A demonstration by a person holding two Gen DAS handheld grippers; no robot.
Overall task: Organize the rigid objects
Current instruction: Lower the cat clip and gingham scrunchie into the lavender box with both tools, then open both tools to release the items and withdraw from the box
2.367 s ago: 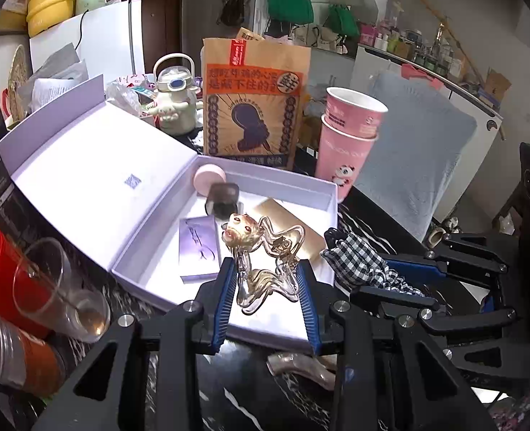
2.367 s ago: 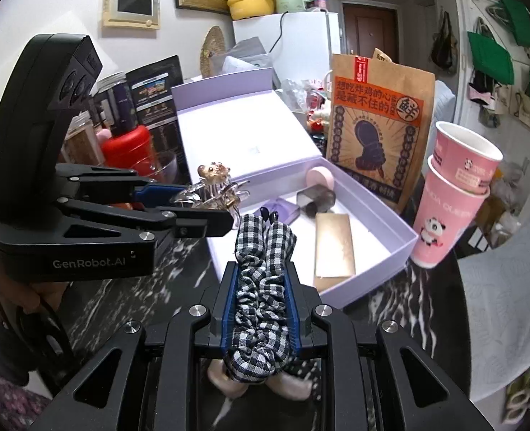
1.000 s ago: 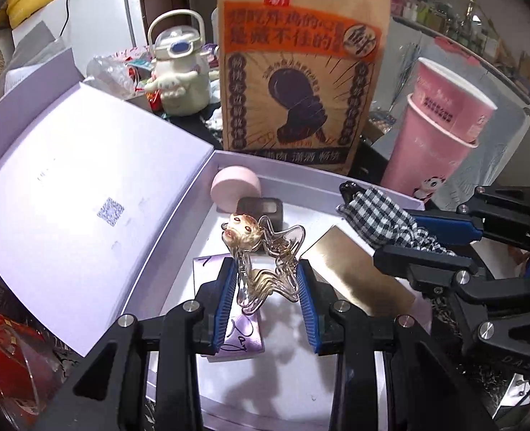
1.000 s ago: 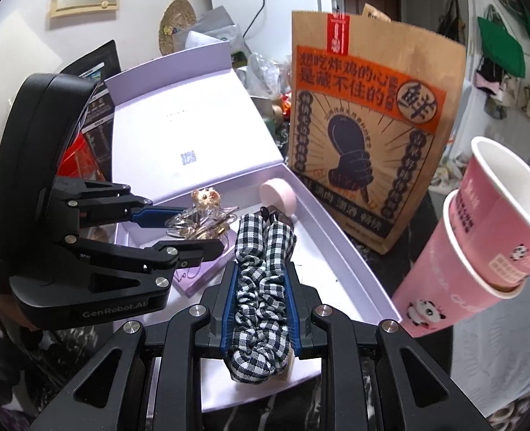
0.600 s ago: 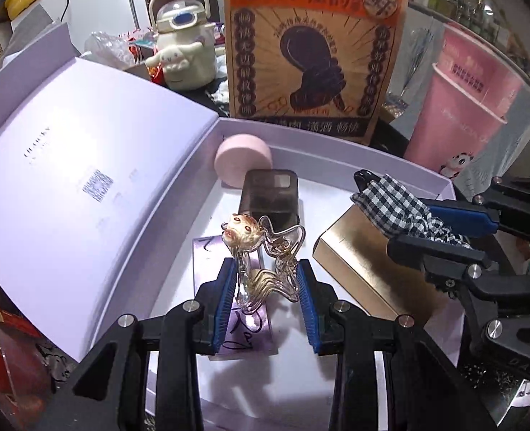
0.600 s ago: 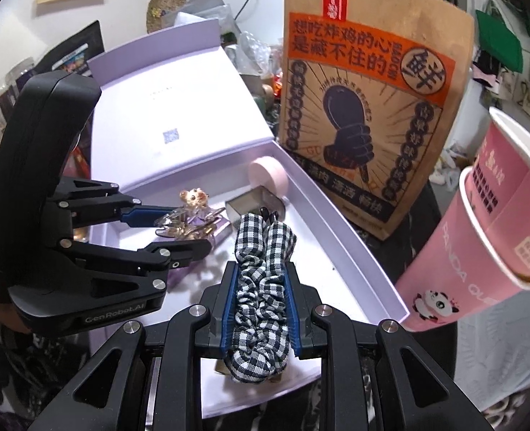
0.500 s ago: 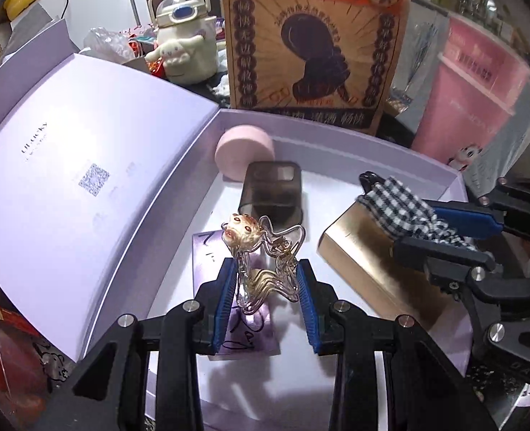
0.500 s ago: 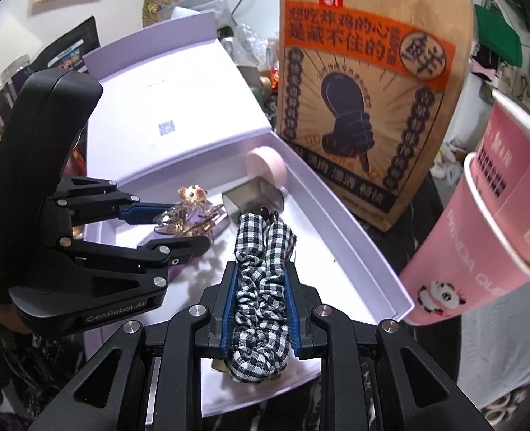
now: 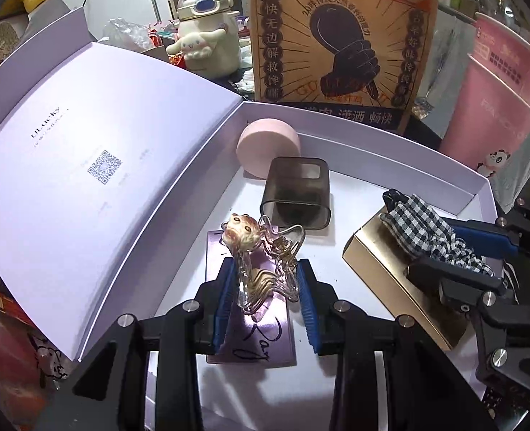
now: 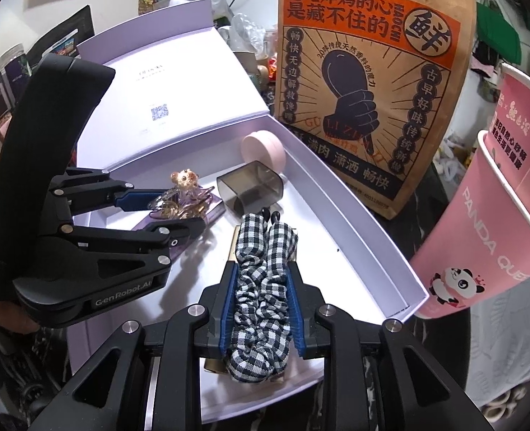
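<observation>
While both loads hang over the open box (image 9: 390, 136), findings stand as follows.
Left hand-held gripper (image 9: 265, 287): clamped narrow on the clear hair claw (image 9: 265, 269), above the purple card (image 9: 254, 337).
Right hand-held gripper (image 10: 261, 309): jaws easing apart, checked hair clip (image 10: 261, 280) between them, over the gold box (image 9: 390, 287).
Risk: clip may drop crooked and slide off the gold lid.
Risk: claw prongs could snag.
Room: bare floor near the right wall; dark case (image 9: 297, 194) and pink puff (image 9: 268, 147) crowd the back.
</observation>
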